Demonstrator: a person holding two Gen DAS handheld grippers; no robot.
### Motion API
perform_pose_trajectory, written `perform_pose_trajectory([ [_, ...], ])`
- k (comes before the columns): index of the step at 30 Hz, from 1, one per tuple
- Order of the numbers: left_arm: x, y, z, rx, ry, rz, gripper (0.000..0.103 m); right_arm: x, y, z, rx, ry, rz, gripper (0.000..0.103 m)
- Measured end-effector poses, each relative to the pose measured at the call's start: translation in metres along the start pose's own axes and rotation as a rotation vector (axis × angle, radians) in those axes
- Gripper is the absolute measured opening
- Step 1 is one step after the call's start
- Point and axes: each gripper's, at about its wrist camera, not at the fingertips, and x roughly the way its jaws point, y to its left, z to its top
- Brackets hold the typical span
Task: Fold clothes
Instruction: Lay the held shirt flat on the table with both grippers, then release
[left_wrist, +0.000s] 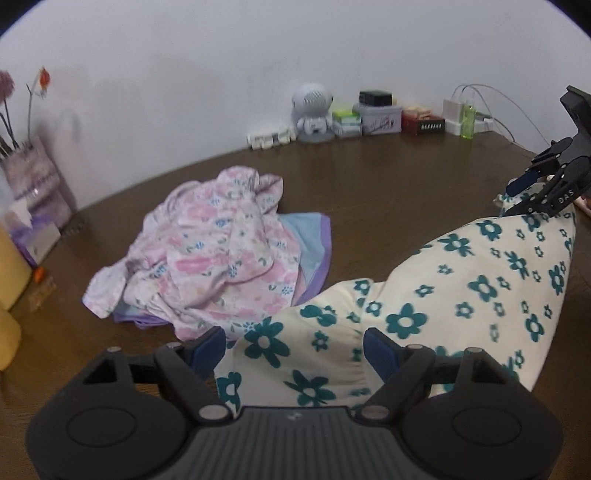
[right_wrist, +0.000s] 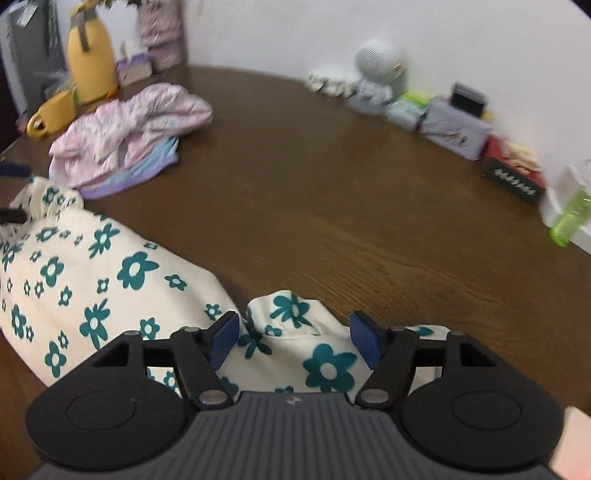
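Both claws released: left claw and right claw spread over flowered cloth, dropped on worktop, probably for regrip. Pink pile waits.

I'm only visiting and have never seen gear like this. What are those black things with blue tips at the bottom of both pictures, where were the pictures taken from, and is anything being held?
There is no robot here: a person holds a two-finger gripper in each hand, and each gripper carries a wide-angle camera looking along its fingers. One picture comes from the left gripper, the other from the right gripper; the right one also shows at the far right edge of the left view. The blue tips are the finger pads.

On the brown table lies a cream garment with teal flowers, the piece being folded. Further off is a crumpled pink floral garment on top of folded blue and purple cloth. Small boxes and a white round-headed figure line the wall.

Nothing is held: both grippers are open, with the cream cloth lying loose between the pads.
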Motion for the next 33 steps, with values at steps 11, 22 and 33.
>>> perform_pose_trajectory([
  [11, 0.019, 0.008, 0.009, -0.004, 0.032, -0.093, 0.065, 0.005, -0.029, 0.003, -0.031, 0.091, 0.109, 0.067],
  [22, -0.007, -0.015, 0.007, 0.129, -0.029, -0.006, 0.005, -0.010, -0.024, 0.008, -0.088, 0.024, 0.097, 0.005],
  [33, -0.047, -0.010, 0.059, 0.222, -0.254, 0.208, 0.005, -0.031, -0.019, 0.063, -0.062, -0.233, -0.042, 0.005],
])
